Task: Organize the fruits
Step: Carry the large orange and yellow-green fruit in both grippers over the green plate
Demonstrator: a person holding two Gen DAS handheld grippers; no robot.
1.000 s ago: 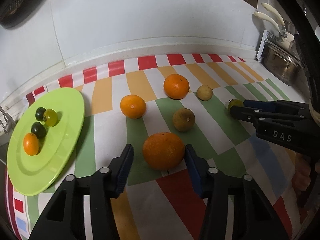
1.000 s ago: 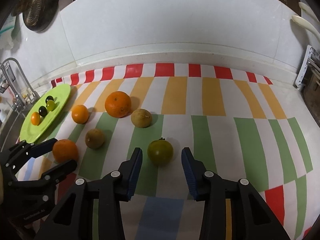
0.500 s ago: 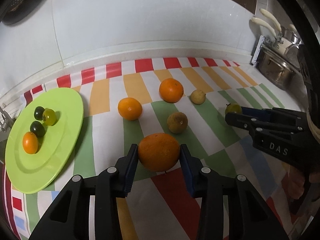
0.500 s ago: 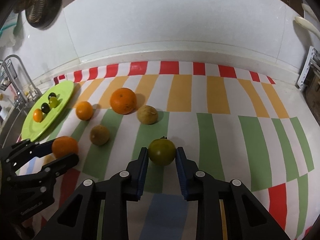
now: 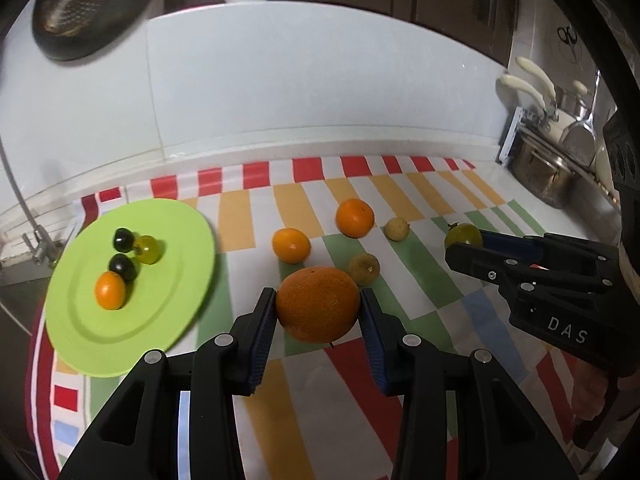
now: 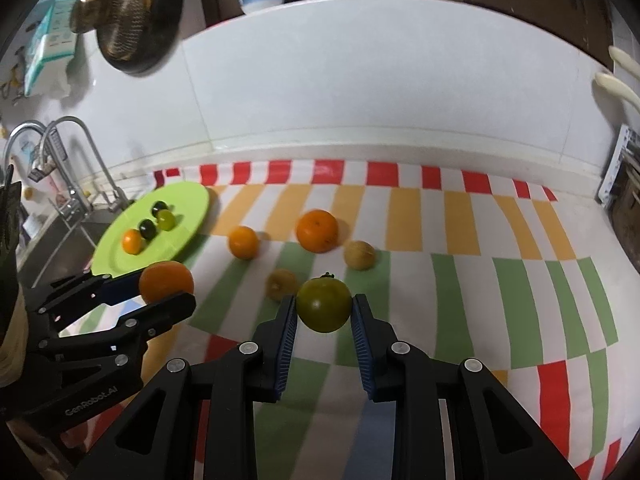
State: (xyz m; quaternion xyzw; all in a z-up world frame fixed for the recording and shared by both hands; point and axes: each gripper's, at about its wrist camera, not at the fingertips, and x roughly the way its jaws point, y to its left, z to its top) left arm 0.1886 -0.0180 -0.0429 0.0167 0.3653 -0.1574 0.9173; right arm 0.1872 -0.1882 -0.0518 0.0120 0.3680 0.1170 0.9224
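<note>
My left gripper (image 5: 318,306) is shut on a big orange (image 5: 318,304) and holds it above the striped cloth (image 5: 400,184). My right gripper (image 6: 324,310) is shut on a green tomato (image 6: 323,305), also lifted off the cloth. Each gripper shows in the other's view: the right one (image 5: 466,242) with the tomato (image 5: 463,234), the left one (image 6: 168,288) with the orange (image 6: 166,281). A lime green plate (image 5: 168,308) at the left carries a small orange fruit (image 5: 110,290), two dark fruits and a yellow-green one. On the cloth lie two oranges (image 5: 291,245) (image 5: 355,217) and two brownish fruits (image 5: 363,269) (image 5: 396,229).
A white tiled wall (image 5: 320,92) backs the counter. Steel pots (image 5: 548,172) stand at the right end in the left wrist view. A faucet (image 6: 76,168) and sink sit left of the plate in the right wrist view. A dark strainer (image 6: 124,20) hangs on the wall.
Both grippers went from open around their fruit to shut on it, then rose: the big orange and the green tomato now hang above the cloth. More of the wall shows.
</note>
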